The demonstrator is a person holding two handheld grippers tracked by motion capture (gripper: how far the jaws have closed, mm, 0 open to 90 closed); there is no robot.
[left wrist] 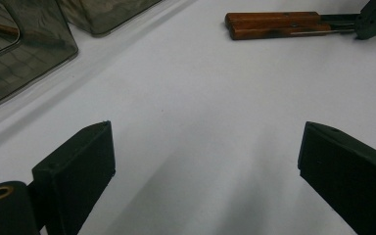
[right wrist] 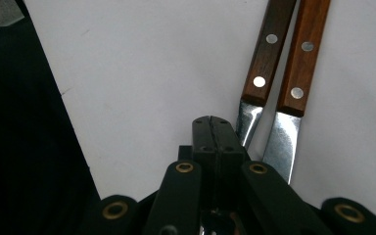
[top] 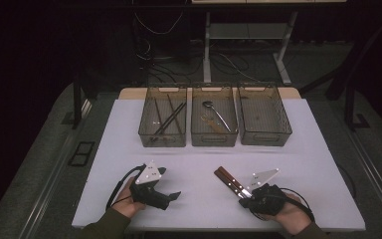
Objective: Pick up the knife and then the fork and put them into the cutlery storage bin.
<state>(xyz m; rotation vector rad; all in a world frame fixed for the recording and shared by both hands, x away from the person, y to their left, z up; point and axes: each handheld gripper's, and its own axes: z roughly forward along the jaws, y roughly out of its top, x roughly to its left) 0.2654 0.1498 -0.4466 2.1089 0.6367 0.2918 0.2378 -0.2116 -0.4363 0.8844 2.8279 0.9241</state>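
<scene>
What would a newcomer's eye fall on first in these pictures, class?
Probably the two wooden-handled knives lying side by side on the white table, near the right gripper, whose jaws are shut beside the blades. Next, the three smoky bins in a row at the far edge, the middle one holding a spoon.

Left gripper (left wrist: 205, 166) fingers (left wrist: 78, 166) spread wide, bare white desk (left wrist: 200, 98) between them — nothing held. Two wooden-handled knives (left wrist: 274, 24) lie side by side near desk's far part, blades meeting other gripper (left wrist: 374, 19) — its state unclear. Smoky transparent bins (left wrist: 24, 54) along desk edge, at upper left.
</scene>
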